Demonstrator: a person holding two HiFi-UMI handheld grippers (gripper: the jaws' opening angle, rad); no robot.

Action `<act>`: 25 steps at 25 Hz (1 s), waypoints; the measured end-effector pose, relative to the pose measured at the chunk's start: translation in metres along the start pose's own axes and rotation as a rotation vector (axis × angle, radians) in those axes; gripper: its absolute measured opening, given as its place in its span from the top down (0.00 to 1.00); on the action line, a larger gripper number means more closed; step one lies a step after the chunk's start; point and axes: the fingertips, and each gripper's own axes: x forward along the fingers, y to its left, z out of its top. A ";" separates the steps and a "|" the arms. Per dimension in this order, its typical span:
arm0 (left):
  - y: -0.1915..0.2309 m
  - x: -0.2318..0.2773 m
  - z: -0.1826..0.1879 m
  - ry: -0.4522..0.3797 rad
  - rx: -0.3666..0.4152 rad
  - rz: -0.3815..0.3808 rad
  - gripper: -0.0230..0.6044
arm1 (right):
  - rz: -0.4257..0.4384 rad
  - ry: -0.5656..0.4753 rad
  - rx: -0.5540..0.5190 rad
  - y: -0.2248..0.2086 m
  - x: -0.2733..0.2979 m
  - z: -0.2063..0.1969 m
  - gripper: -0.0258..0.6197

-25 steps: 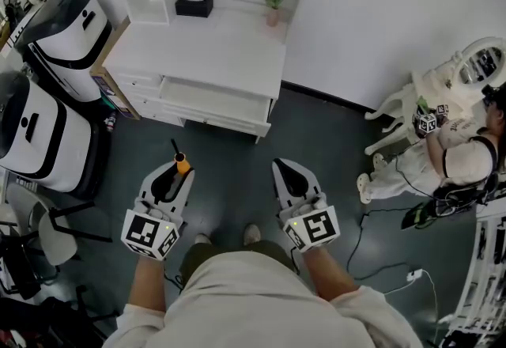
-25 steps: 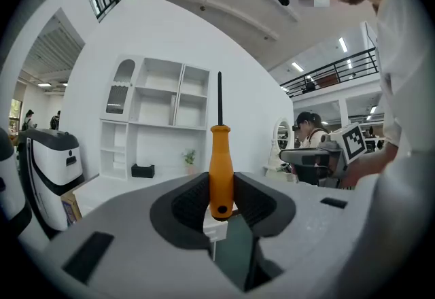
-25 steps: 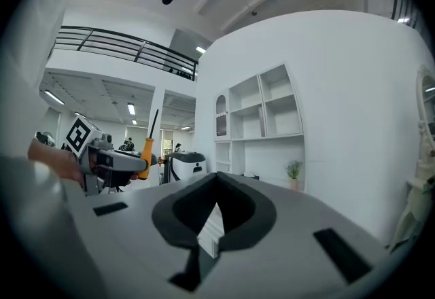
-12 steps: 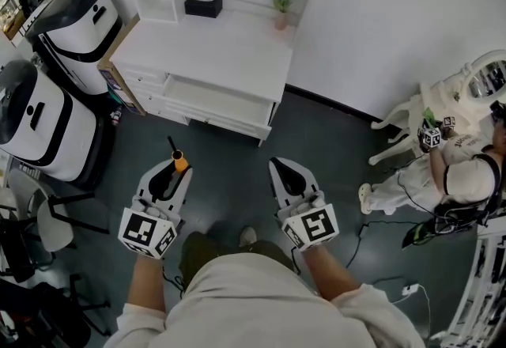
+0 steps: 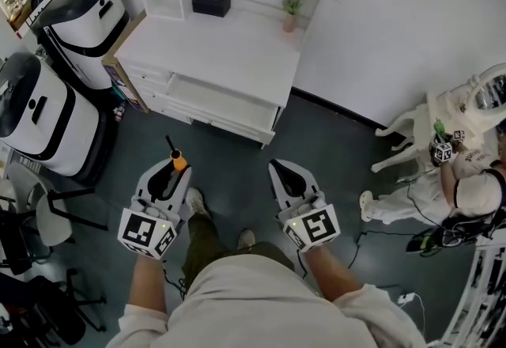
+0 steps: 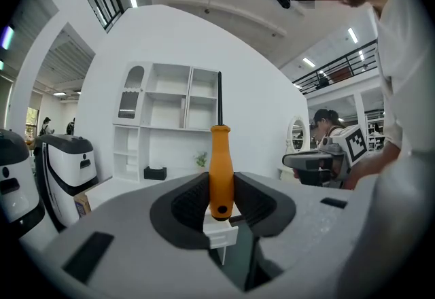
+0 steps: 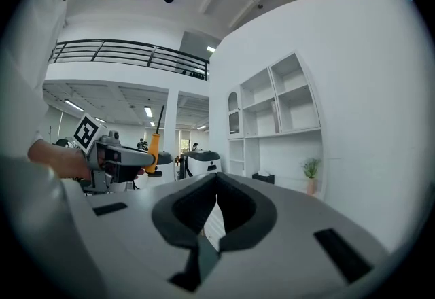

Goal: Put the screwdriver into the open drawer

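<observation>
My left gripper [image 5: 172, 166] is shut on a screwdriver [image 5: 177, 156] with an orange handle [image 6: 220, 170] and a black shaft that points up and forward. The right gripper [image 5: 281, 172] is shut with nothing between its jaws [image 7: 216, 181]; the left gripper and screwdriver [image 7: 153, 145] show at its left. Both hang over the dark floor, short of the white desk [image 5: 217, 50]. The desk's wide drawer [image 5: 220, 99] stands pulled out, open, ahead of the left gripper.
Two white-and-black machines [image 5: 47, 113] stand at the left beside a dark chair [image 5: 47, 220]. A black tissue box [image 5: 211, 3] and a small potted plant [image 5: 291, 6] sit on the desk. Another person [image 5: 466, 188] sits at the right by a white chair [image 5: 407, 137]. Cables lie on the floor.
The desk and its drawer have shifted slightly right and down in the head view as I step forward. Both grippers keep their pose and their hold.
</observation>
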 end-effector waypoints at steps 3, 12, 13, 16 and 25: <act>0.015 0.012 -0.002 0.006 -0.005 -0.012 0.79 | -0.014 0.005 0.002 -0.005 0.019 -0.002 0.95; 0.082 0.057 0.004 -0.011 0.003 -0.059 0.79 | -0.059 0.005 -0.011 -0.022 0.092 0.003 0.95; 0.089 0.063 0.006 -0.011 0.007 -0.065 0.79 | -0.063 0.005 -0.012 -0.024 0.101 0.004 0.95; 0.112 0.078 0.010 -0.015 0.016 -0.084 0.79 | -0.076 0.005 -0.018 -0.030 0.129 0.006 0.95; 0.183 0.126 0.026 -0.015 0.024 -0.167 0.79 | -0.147 -0.002 -0.024 -0.047 0.211 0.023 0.95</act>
